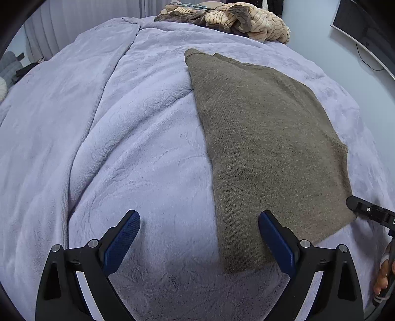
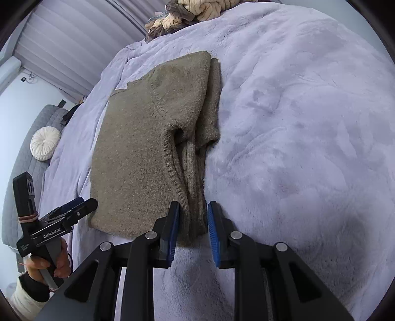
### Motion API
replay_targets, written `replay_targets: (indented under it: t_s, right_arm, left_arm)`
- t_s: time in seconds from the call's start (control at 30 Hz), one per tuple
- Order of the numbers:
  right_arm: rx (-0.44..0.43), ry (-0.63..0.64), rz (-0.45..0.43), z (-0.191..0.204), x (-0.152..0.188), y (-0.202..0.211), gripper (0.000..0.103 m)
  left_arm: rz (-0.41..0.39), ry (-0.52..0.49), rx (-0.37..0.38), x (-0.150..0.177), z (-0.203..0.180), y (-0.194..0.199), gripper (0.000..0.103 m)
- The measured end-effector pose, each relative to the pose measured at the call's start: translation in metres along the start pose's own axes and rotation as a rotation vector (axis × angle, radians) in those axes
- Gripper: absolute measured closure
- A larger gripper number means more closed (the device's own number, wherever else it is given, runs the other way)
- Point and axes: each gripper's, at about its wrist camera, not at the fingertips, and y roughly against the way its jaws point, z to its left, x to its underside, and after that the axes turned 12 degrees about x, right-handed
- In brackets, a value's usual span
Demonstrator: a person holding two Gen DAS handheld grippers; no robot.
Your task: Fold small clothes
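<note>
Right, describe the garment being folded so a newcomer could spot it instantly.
Start with the lavender plush blanket that covers the bed. On it lies a brown-grey knit sweater, flat and part-folded. Unlike the crumpled heap of cream and brown clothes at the blanket's far edge, it is one plain colour and smoothed out.

Both wrist cams looked steeply down along their fingers, close over the bed (image 1: 123, 123). Left sat left of the sweater (image 1: 259, 148), right at its near right corner. Both showed sweater and the far clothes pile (image 2: 192, 10).
</note>
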Motion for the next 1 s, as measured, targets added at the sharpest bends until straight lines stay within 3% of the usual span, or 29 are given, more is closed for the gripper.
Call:
replay_targets:
  t_s: [0.27, 0.3, 0.37, 0.4, 1.0]
  right_arm:
    - [-0.043, -0.068, -0.024, -0.011, 0.009, 0.032, 0.073]
    - [-0.049, -0.074, -0.025, -0.011, 0.009, 0.034, 0.07]
    - [-0.066, -0.09, -0.017, -0.011, 0.006, 0.034, 0.048]
    - [-0.069, -0.093, -0.014, -0.011, 0.008, 0.034, 0.046]
    - [-0.098, -0.115, 0.01, -0.011, 0.009, 0.024, 0.035]
  left_arm:
    - [-0.003, -0.029, -0.003, 0.001, -0.012, 0.01, 0.006]
    - [-0.007, -0.031, -0.006, 0.001, -0.014, 0.012, 0.006]
    - [-0.011, -0.032, -0.006, 0.0, -0.016, 0.014, 0.006]
    - [-0.011, -0.031, -0.008, 0.001, -0.017, 0.015, 0.006]
    - [0.011, -0.042, -0.017, 0.0, -0.023, 0.007, 0.0]
